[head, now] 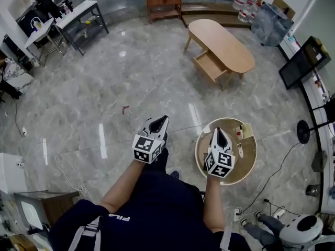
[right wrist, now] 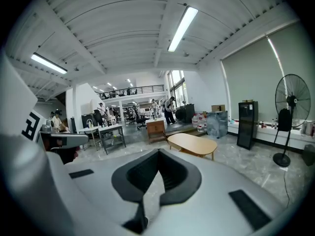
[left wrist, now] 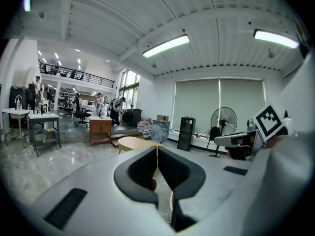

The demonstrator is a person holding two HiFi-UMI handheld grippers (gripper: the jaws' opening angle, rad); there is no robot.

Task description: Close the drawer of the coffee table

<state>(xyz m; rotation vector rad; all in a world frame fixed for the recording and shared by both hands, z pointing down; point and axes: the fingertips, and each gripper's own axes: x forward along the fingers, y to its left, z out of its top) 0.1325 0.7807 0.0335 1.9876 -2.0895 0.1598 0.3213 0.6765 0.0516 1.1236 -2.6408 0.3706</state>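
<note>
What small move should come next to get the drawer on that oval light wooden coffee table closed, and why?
Probably step forward toward the oval light wooden coffee table. Its drawer stands pulled out on the side facing you, across a stretch of floor, while the left gripper and right gripper are shut, empty and close to your body, seemingly well out of reach.

Two grippers (head: 158, 121) (head: 218, 132), one coffee table (head: 222, 42), seemingly one drawer (head: 209, 66).

Coffee table (head: 222, 45), drawer (head: 208, 67): light tan wood. Floor (head: 131, 77): glossy grey marble, pale veining. Left gripper (head: 164, 119), right gripper (head: 216, 130): pale grey shells, black pads, black-and-white square markers.
</note>
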